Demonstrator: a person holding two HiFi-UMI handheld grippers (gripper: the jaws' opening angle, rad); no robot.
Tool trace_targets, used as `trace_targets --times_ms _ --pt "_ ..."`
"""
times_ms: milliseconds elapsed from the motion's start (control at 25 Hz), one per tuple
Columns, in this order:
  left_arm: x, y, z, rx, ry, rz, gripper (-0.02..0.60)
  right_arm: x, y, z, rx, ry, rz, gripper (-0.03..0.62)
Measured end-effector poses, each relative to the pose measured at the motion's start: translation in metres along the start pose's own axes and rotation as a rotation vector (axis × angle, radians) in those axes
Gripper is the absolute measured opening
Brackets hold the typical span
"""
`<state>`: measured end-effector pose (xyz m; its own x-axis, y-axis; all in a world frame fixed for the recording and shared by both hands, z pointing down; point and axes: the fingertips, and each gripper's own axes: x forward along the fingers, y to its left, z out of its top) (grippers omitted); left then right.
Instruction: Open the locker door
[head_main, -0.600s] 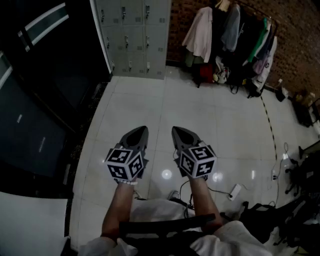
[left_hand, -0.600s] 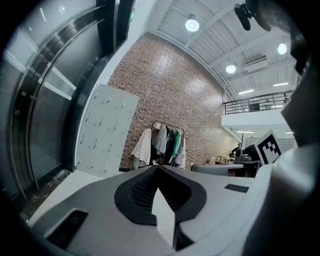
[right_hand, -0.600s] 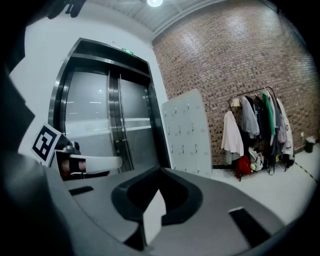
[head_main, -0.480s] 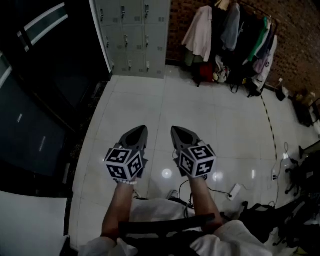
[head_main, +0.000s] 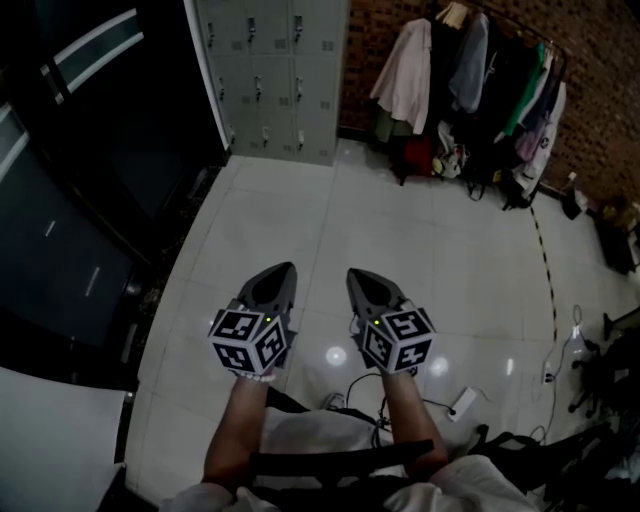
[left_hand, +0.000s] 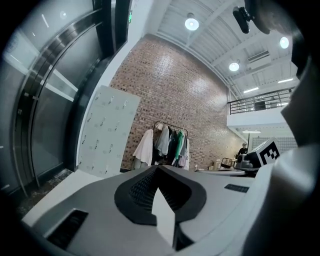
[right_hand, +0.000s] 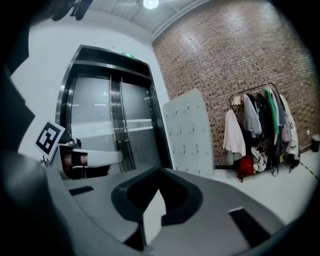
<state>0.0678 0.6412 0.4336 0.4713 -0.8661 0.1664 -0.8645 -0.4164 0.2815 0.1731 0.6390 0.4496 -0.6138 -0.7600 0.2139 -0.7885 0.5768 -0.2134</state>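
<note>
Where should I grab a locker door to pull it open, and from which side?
Take the small dark latch near the left edge of the door, coming straight at the front of the lockers. It is the only feature on the flat face; being at the left, it hints at hinges on the right. The left gripper and right gripper are shut: open one first.

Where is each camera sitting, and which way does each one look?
Head view: on the person's head, looking steeply down at the floor and ahead to the lockers; forearms, left gripper and right gripper show.
Left gripper view: rides the left gripper, looks along its shut jaws toward lockers and clothes rack; the right gripper shows at right.
Right gripper view: rides the right gripper, looks along its shut jaws toward lift doors and lockers; the left gripper shows at left.
Shared: all three see lockers and clothes rack.
</note>
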Motion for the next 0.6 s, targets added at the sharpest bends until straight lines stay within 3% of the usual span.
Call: trace_targets --times_ms 320,600 --pt "0.047 0.019 -0.001 -0.016 0.012 0.031 -0.008 0.027 -0.046 -0.003 -0.003 0.025 -0.003 0.011" --pt "0.130 0.077 0.021 -0.032 0.007 0.015 -0.008 0.120 -0.090 0.019 0.012 0.020 -0.018 0.008"
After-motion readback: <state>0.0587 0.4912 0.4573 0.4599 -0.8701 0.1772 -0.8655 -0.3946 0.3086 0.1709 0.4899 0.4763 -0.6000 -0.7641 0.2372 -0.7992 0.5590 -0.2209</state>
